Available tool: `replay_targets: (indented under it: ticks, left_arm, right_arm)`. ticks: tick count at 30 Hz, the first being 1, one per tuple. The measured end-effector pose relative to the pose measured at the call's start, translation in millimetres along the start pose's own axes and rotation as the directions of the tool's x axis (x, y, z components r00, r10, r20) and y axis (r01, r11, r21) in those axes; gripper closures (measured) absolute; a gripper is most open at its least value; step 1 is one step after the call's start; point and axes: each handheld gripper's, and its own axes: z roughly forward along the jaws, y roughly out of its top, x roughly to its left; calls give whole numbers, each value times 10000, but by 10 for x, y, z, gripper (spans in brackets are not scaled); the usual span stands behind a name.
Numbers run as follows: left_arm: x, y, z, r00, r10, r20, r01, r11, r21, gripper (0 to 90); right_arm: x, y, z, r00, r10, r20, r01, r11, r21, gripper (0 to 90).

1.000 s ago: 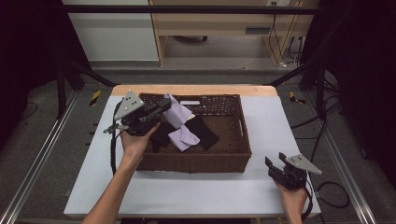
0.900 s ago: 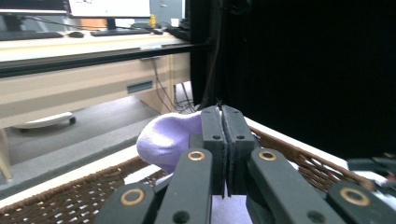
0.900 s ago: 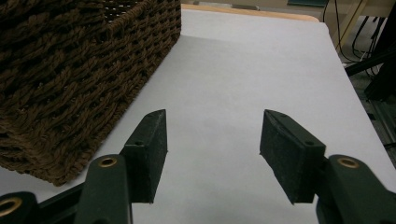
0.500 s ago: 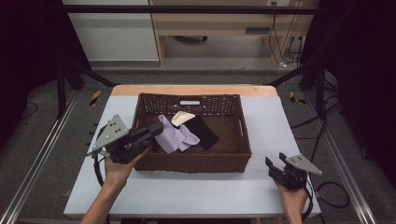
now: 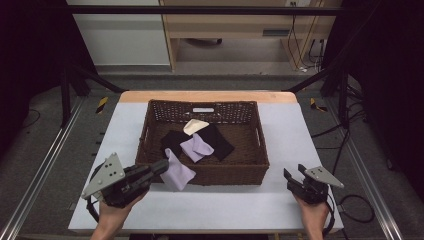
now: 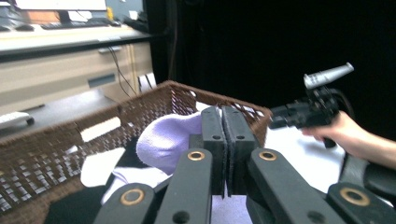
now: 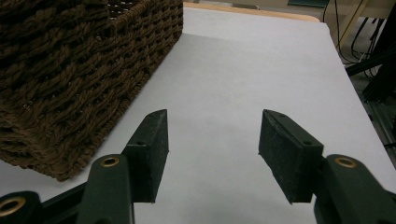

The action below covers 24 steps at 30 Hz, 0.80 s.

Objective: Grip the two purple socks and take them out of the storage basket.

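Moved since a second ago: left gripper [image 5: 161, 169] has come from over the basket's left half back toward the person and down to the front left corner, carrying a lavender sock [image 5: 178, 173] out with it.
High view, sock: it hangs from the left gripper's tips, draped outside the front wall of the wicker basket [image 5: 227, 172] and just above the white table [image 5: 295, 130].
High view, still in the basket: a second lavender sock [image 5: 197, 148], a cream piece [image 5: 194, 126] and black pieces [image 5: 219, 141] lie on the bottom.
High view, right gripper [image 5: 295, 175]: it has kept its place at the front right of the table, well apart from the basket.
Left gripper view, grip: jaws pressed together, the lavender sock [image 6: 168, 137] bulging out to their left with the basket rim behind it.
Left gripper view, far side: the other hand [image 6: 348, 135] shows off to the right.
Right gripper view, jaws: parted with bare table [image 7: 243, 70] between them and nothing held; they have just been closing a little.
Right gripper view, basket: its corner [image 7: 74, 79] sits to the left.
Meaning for the work: one sock looks to be clear of the basket and ready to set down; its partner remains inside.
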Motion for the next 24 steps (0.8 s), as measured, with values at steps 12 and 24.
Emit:
replay_targets:
  ticks: [12,24]
  left_arm:
    - [-184,-563,71,9964,-542,645,438,9872,1534,877]
    - [-174,-999,474,9962,-699,529,487,9432,3285,878]
  right_arm:
    - [20,-6,-7,10000,14,-83,-14,10000,26,430]
    - [30,-10,3,10000,15,-92,-14,9999,107,429]
